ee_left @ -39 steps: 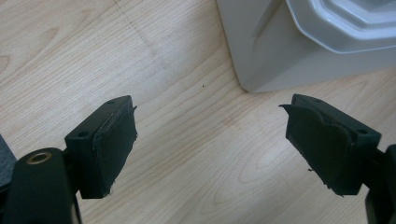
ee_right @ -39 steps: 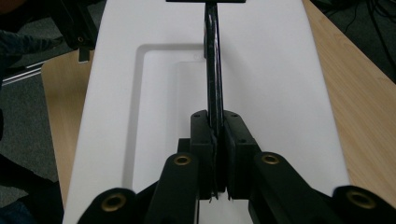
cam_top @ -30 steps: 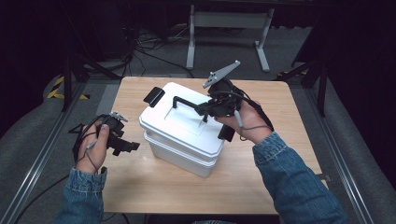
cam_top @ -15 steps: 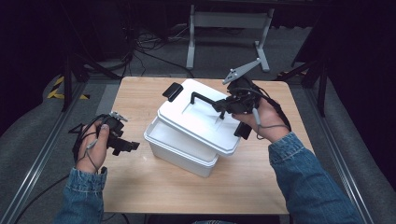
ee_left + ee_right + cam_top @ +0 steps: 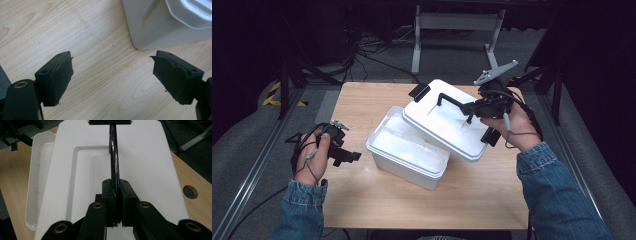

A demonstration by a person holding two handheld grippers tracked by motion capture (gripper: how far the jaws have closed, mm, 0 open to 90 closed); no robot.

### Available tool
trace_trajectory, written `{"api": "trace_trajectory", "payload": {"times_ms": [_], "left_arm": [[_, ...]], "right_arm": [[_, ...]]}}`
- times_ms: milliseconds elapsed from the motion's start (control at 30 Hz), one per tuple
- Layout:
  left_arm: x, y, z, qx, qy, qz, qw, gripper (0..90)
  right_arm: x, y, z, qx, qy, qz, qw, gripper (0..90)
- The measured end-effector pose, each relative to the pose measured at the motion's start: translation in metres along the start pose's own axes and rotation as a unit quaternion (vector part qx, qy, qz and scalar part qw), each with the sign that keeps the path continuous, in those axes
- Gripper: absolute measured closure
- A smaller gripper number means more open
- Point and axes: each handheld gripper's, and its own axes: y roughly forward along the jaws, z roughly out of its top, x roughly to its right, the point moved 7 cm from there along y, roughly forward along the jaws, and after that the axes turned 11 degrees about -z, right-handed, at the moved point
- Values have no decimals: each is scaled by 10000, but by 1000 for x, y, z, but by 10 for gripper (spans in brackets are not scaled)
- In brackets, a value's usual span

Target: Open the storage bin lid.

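A white plastic box [image 5: 404, 152] stands open on the wooden table [image 5: 362, 102]. Its white lid [image 5: 444, 122] hangs tilted over the box's right side, off to the right of it. My right gripper [image 5: 469, 106] is shut on the lid's black handle [image 5: 113, 155], which runs up between the pads in the right gripper view, over the lid [image 5: 140, 152]. My left gripper [image 5: 352, 156] rests open near the table's left side, a little left of the box. In the left gripper view its pads [image 5: 60, 75] stand wide apart over bare wood, with the box's corner [image 5: 150, 27] ahead.
A black latch [image 5: 419, 91] sticks up at the lid's far end. There is a round hole [image 5: 190, 192] in the table to the right. A metal stand [image 5: 457, 22] and cables lie on the floor behind the table. Rails run along both sides.
The right gripper has carried the lid up off the box and to the right, which uncovers the box's inside. The left gripper has stayed where it was.
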Motion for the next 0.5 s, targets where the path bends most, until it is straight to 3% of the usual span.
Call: {"api": "trace_trajectory", "payload": {"times_ms": [33, 500], "left_arm": [[0, 0, 0, -1, 13, 9, 10000, 170], [0, 1, 0, -6, 49, 11, 10000, 171]], "right_arm": [[8, -2, -4, -22, 83, -68, 9999, 844], [51, -7, -30, -153, 507, -443, 9976, 845]]}}
